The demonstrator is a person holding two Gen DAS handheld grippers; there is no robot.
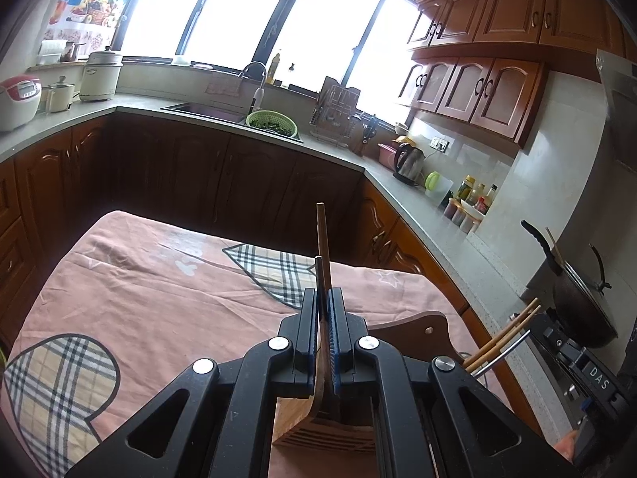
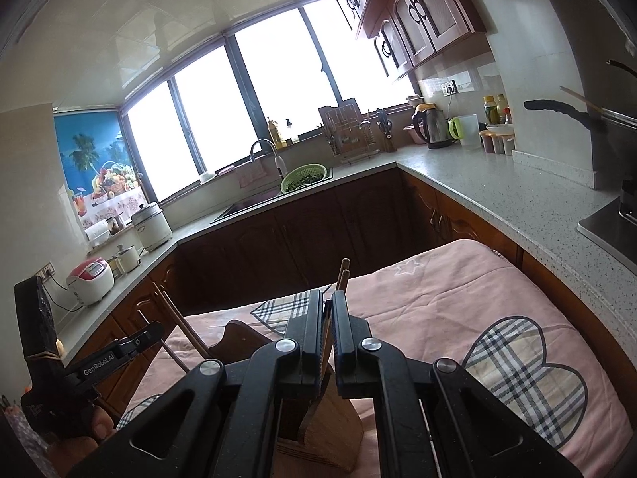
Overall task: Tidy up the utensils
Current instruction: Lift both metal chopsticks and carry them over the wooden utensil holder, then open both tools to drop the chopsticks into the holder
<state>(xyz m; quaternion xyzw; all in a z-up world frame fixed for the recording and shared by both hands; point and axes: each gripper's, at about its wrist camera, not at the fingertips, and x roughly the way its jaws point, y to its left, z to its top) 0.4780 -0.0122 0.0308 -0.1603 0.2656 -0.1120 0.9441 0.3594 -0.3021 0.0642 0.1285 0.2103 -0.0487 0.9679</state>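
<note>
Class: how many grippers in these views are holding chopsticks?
2. The left gripper clamps chopsticks above the wooden holder; the right gripper clamps its own pair.

- The left gripper (image 1: 323, 298) points forward and slightly down, its jaws closed tight on thin sticks that poke out past the fingertips.
- The right gripper (image 2: 327, 302) tilts the same way, its jaws pinched on two sticks.
- A hand (image 2: 85, 436) grasps the left gripper's handle.
</note>
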